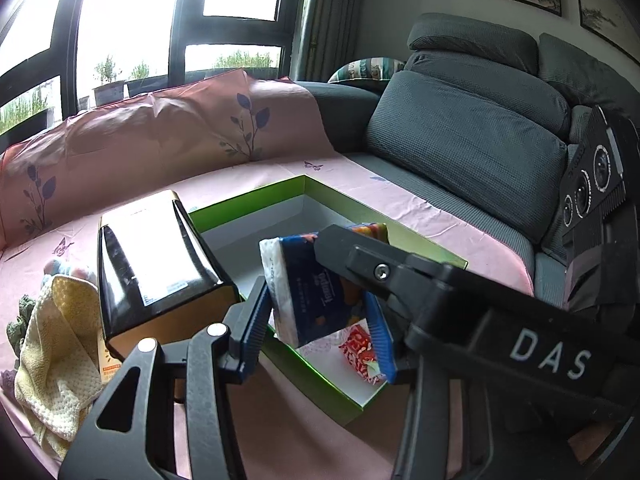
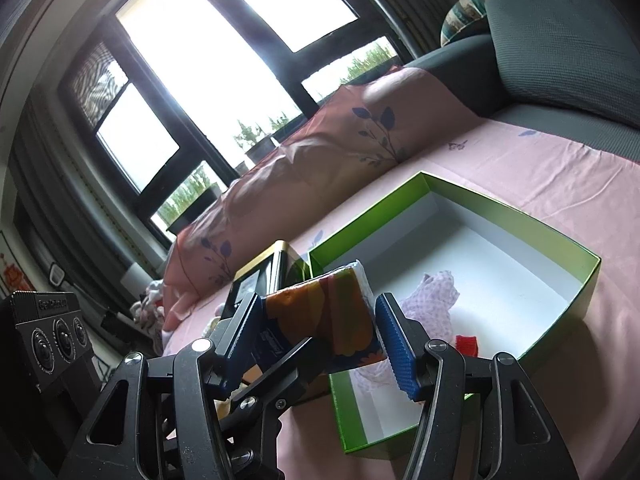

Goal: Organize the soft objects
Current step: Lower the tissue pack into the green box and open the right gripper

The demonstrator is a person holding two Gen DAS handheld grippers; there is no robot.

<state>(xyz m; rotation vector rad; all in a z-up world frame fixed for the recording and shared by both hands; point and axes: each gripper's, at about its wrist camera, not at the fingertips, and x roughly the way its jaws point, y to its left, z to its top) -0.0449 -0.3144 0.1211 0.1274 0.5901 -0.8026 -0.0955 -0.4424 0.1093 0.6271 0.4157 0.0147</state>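
Both grippers are clamped on one tissue pack (image 1: 304, 292): the left gripper (image 1: 316, 316) is closed across its blue printed face, and the right gripper (image 2: 320, 336) is closed across its orange end, so the pack is carried between them above the near part of the green box (image 2: 576, 280). The step in hand is judged to be the delivery of this pack into the box. Next, a lowering over bare white floor is called for, followed by a release by both sets of jaws. Room is plentiful toward the far corner of the box, while the near end is already taken by a pale lilac cloth (image 2: 436, 292) and a red packet (image 1: 358, 350). The green rim lies just beneath the pack and has to be cleared. A black box (image 1: 156, 268) stands close against the left wall, possibly touching it, though this cannot be settled. A yellow towel (image 1: 52, 344) lies further left on the pink sheet (image 1: 404, 204).
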